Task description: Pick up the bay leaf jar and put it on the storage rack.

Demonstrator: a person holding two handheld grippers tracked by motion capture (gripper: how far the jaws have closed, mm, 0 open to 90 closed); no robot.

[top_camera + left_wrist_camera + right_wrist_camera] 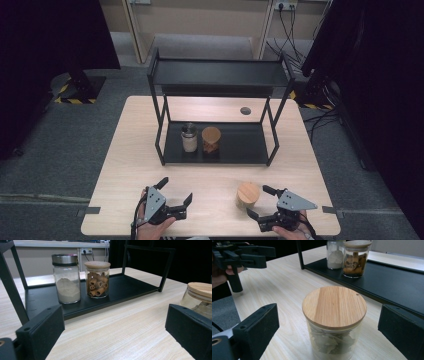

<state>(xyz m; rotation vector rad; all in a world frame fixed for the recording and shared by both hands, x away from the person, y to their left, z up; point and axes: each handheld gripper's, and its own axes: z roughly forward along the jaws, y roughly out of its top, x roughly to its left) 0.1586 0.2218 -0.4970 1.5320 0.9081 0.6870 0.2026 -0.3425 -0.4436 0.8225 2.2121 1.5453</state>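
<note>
Wood-lidded jar (334, 322) standing on counter (215, 180) between wide-open right gripper (262, 202) jaws, untouched, lined up for grasping. Left gripper (175, 192) open, idle, facing shelf rack (215, 145).

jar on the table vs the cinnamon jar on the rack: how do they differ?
The table jar stands on the bare tabletop between the right gripper's open jaws; the cinnamon jar stands on the rack's lower shelf. The table jar holds pale dried leaves, the cinnamon jar brown rolled sticks. Both are upright clear glass with round wooden lids.
</note>
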